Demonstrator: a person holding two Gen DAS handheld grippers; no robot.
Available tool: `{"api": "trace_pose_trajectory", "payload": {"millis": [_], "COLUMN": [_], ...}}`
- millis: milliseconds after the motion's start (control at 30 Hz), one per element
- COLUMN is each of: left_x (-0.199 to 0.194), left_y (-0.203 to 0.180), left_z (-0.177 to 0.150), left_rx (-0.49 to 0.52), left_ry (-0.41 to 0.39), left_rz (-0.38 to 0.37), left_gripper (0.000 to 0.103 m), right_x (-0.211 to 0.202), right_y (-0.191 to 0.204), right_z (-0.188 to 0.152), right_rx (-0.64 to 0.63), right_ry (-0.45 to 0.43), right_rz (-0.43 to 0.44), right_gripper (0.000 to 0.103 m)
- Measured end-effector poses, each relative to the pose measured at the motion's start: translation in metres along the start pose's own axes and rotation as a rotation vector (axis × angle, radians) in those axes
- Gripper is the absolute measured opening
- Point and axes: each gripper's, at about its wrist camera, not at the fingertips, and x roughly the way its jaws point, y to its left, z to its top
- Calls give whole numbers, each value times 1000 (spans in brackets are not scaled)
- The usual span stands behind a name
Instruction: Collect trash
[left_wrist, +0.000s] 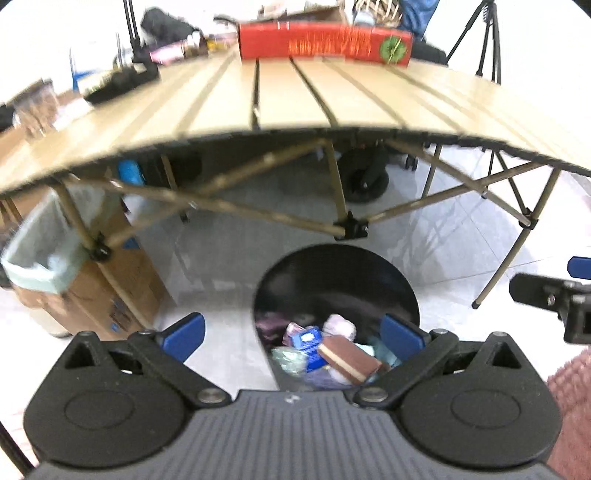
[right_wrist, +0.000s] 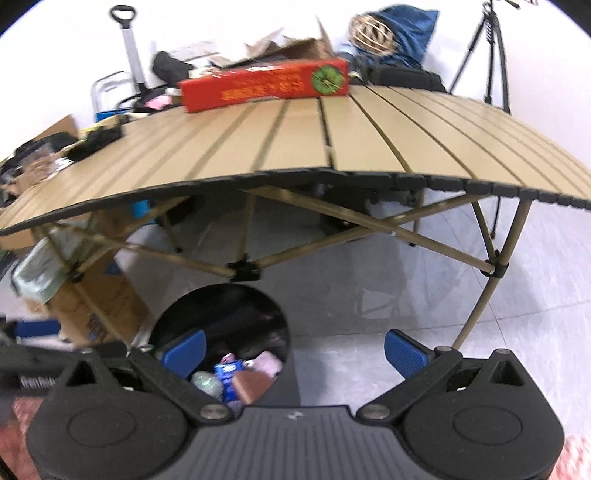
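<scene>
A black round bin (left_wrist: 334, 295) stands on the floor just in front of the folding table's (left_wrist: 295, 99) near edge, likely so scraps can drop straight in. It already holds wrappers (left_wrist: 306, 341) and a brown and cream bar (left_wrist: 349, 358). The left claw (left_wrist: 291, 336) hovers above the bin's mouth, spread wide and empty. The right claw (right_wrist: 295, 352) hangs beside the bin, also wide and empty. A red box (right_wrist: 266, 88) lies at the table's far edge.
</scene>
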Motion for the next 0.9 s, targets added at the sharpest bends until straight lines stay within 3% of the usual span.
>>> {"api": "trace_pose_trajectory", "payload": {"millis": [333,633,900], "left_x": [-97,-128,-136], "left_y": [9,-1,0], "left_z": [-25,-69,-72], "left_rx": [31,65,56], "left_ry": [-101,-73,-95], "left_rz": [-57,-87,-91], "left_gripper": [103,103,103], "right_x": [-93,-128,-140], "right_y": [26,39,42], "right_z": [-33,-66,-72], "right_rx": [-81,-83,-81], "right_ry": [-67,-50,-60], "right_rz": [69,89,74], "right_gripper": [103,103,103]}}
